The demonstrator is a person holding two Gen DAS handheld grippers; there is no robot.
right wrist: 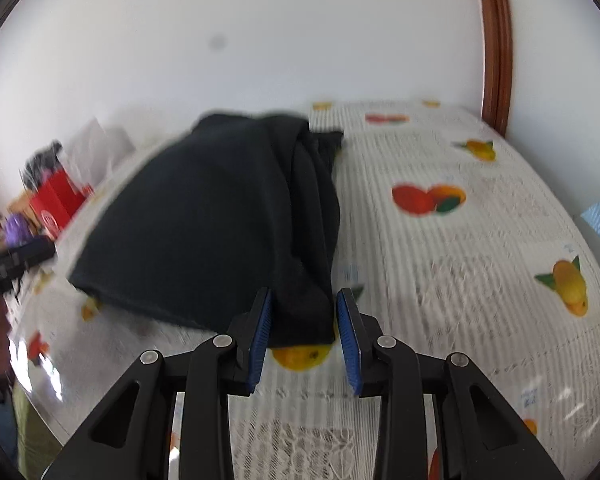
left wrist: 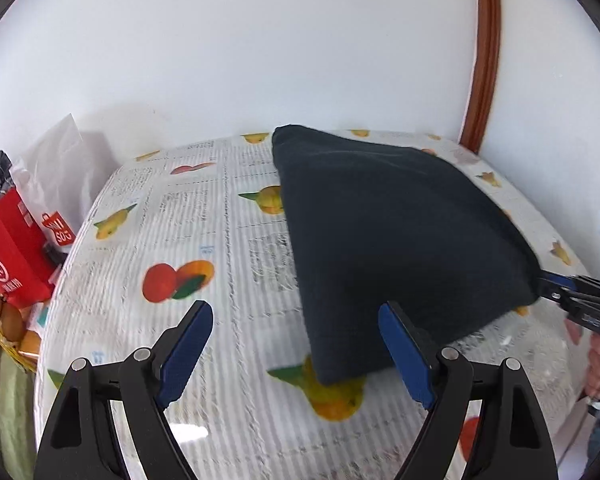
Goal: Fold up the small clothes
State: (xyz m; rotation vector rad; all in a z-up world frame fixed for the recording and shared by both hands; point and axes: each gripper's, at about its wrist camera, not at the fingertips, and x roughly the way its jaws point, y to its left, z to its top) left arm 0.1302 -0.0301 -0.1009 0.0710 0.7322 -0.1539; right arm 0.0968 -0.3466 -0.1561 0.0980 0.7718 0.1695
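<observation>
The desk (left wrist: 228, 240), covered in a fruit-printed cloth, carried a dark garment (left wrist: 388, 240) folded across its middle toward the far edge. The left gripper (left wrist: 296, 344) hovered over the garment's near corner, its fingers spread wide and holding nothing. The right gripper (right wrist: 305, 340) had its fingers narrowed around the garment's near corner, a slight gap on one side. A red bag (left wrist: 16, 252) stood beside the desk.
</observation>
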